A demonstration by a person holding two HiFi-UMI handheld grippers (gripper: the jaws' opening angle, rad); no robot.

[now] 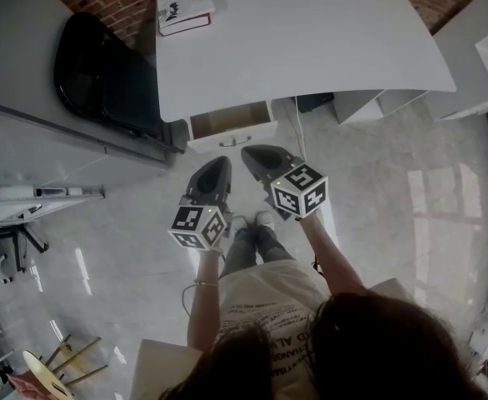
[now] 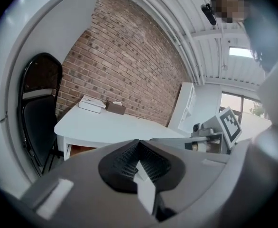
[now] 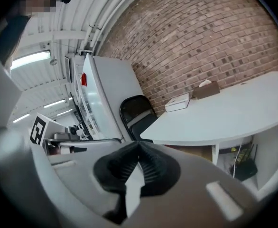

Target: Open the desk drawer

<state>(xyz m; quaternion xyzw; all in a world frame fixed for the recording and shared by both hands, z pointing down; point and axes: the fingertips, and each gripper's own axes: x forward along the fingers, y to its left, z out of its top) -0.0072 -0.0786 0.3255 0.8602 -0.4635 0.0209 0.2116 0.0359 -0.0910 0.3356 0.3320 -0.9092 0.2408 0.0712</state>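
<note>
Left tongs (image 1: pixel 217 167) and right tongs (image 1: pixel 257 154) both pressed together, empty; drawer (image 1: pixel 231 129) sits part-open just ahead of their tips under the tabletop (image 1: pixel 311 40), so the risk is that a forward drift bumps its front and pushes it shut.

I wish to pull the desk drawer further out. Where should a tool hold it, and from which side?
Take the thin handle in the middle of the drawer front, coming from the person's side. It lies level across the panel, so the jaws would best close above and below it. Left tool and right tool are shut: open one first.
</note>
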